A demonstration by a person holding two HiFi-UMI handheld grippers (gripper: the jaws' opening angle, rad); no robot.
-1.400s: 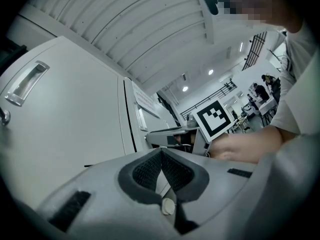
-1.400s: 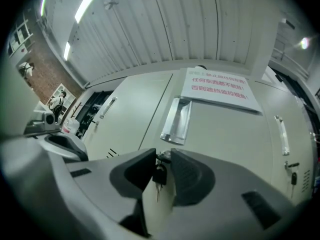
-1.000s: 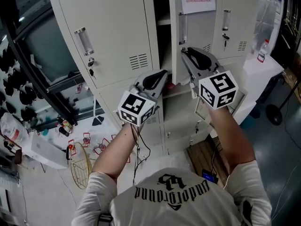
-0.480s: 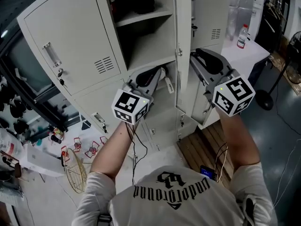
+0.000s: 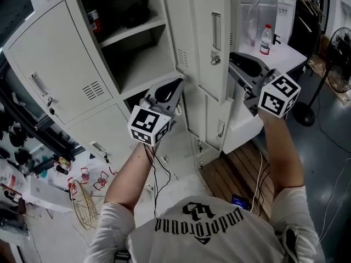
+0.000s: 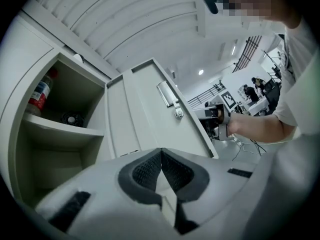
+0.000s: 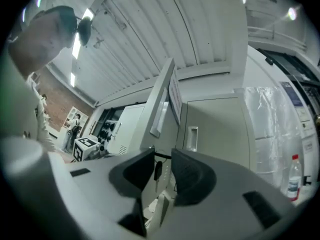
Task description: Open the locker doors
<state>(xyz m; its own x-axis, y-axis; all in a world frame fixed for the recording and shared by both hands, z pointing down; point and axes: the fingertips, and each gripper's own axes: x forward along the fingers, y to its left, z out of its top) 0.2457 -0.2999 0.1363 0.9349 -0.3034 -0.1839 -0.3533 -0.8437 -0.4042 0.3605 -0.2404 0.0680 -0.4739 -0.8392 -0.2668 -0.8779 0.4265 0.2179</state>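
Observation:
The white lockers fill the head view. The upper left door (image 5: pixel 49 75) stands swung out to the left, baring a shelved compartment (image 5: pixel 129 34). The middle door (image 5: pixel 200 32) stands out towards me, its lock (image 5: pixel 215 59) facing right. My left gripper (image 5: pixel 178 83) (image 6: pixel 161 156) is shut and empty, level with the bottom of the open compartment. My right gripper (image 5: pixel 231 56) (image 7: pixel 162 156) points at the middle door's lock. Its jaws have just been opening. A hanging key (image 7: pixel 157 171) shows in the gap, and neither pad visibly presses on it.
A red can (image 5: pixel 94 21) (image 6: pixel 40 91) stands on the compartment's top shelf. A bottle (image 5: pixel 265 39) sits on a white table (image 5: pixel 285 56) at the right, a fan (image 5: pixel 340 59) beyond it. Wooden boards (image 5: pixel 236 174) lie below, and clutter (image 5: pixel 55 169) covers the floor at left.
Both upper doors have swung much wider, the left one to the left and the middle one out towards me. Both grippers moved across with them, and the compartment's inside has come into sight.

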